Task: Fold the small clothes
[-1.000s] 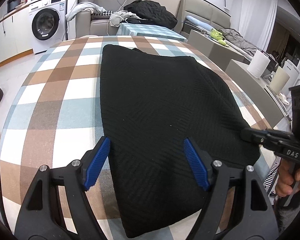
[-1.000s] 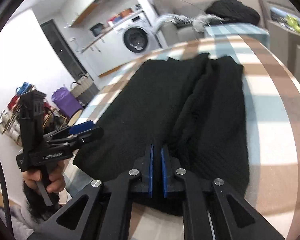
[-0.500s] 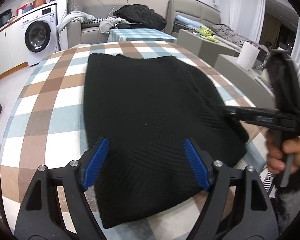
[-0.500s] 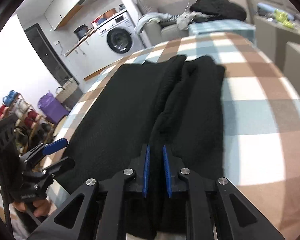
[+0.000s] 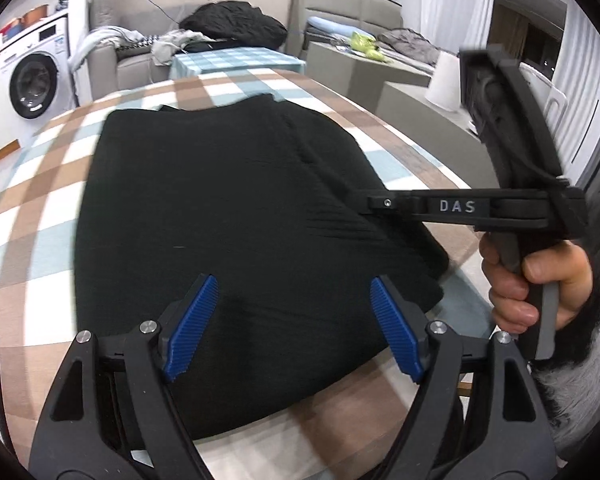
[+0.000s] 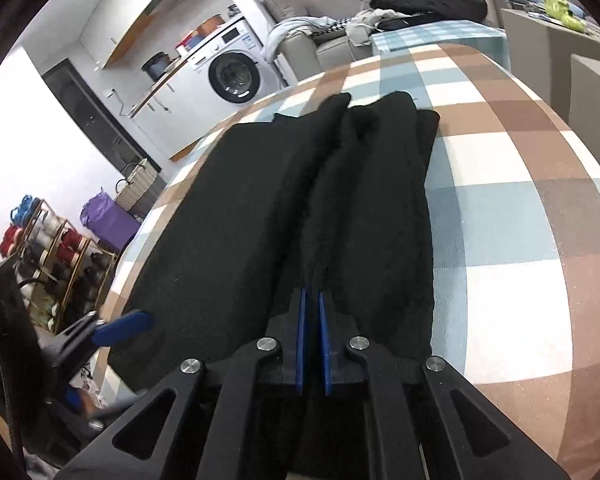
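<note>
A black knit garment (image 5: 220, 184) lies flat on the checked tablecloth (image 5: 32, 184). My left gripper (image 5: 293, 284) hovers open over its near edge, nothing between the blue pads (image 5: 192, 320). My right gripper (image 5: 374, 202) comes in from the right, held by a hand (image 5: 540, 280), its tip on the garment's right part. In the right wrist view the garment (image 6: 240, 208) has a raised ridge that runs into my right gripper (image 6: 312, 294). Its jaws are closing, with black cloth pinched between the narrow blue pads. The left gripper (image 6: 124, 326) shows at the lower left.
Beyond the table's far edge stand a washing machine (image 5: 32, 84), a sofa with a pile of clothes (image 5: 232, 28) and a small checked table (image 5: 236, 60). A paper roll (image 5: 444, 84) stands at the right. A rack of spools (image 6: 40, 248) and a purple bag (image 6: 104, 220) are left of the table.
My left gripper has slid right along the garment's near edge. The right gripper has come in over the garment's right side; its pads parted slightly, then narrowed on the fold.
</note>
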Demonstrator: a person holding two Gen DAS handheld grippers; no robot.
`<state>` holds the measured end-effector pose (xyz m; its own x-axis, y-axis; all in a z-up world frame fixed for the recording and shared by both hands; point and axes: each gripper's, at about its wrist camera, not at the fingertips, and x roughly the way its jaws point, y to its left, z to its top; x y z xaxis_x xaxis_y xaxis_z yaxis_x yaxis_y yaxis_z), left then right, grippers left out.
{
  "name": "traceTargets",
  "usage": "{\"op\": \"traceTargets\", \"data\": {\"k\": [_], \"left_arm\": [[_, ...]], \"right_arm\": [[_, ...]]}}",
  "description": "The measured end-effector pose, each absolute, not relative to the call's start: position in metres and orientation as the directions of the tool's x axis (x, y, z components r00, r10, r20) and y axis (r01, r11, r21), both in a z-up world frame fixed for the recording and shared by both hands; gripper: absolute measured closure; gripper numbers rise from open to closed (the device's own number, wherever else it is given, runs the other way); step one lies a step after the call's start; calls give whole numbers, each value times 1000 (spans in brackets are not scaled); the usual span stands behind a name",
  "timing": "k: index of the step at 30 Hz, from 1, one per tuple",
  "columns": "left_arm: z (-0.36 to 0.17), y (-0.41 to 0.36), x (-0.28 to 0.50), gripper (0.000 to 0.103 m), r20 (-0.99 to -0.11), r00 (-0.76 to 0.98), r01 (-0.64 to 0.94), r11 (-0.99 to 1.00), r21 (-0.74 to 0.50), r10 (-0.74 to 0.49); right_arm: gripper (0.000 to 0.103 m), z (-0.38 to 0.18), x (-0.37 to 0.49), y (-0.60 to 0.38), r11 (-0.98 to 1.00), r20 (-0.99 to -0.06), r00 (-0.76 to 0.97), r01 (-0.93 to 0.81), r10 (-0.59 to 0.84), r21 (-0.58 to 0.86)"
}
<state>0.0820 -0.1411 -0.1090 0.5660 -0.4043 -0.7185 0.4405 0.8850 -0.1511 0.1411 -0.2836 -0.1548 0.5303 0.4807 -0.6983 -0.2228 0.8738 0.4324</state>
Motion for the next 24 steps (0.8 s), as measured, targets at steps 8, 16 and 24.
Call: {"op": "traceTargets", "data": {"k": [8, 16, 24], "left_arm": [[-124, -187, 81, 26, -735, 513, 509, 846, -155, -443], [-126, -188, 85, 26, -733, 501, 503, 844, -186, -460], [-121, -171, 96, 26, -717, 545, 445, 875, -191, -434]], "right_arm": [[88, -162, 114, -283, 829, -669, 491, -294, 558, 476], [98, -160, 108, -278, 815, -646, 497, -321, 579, 483], [97, -172, 92, -287, 807, -658, 470, -301, 589, 508]]}}
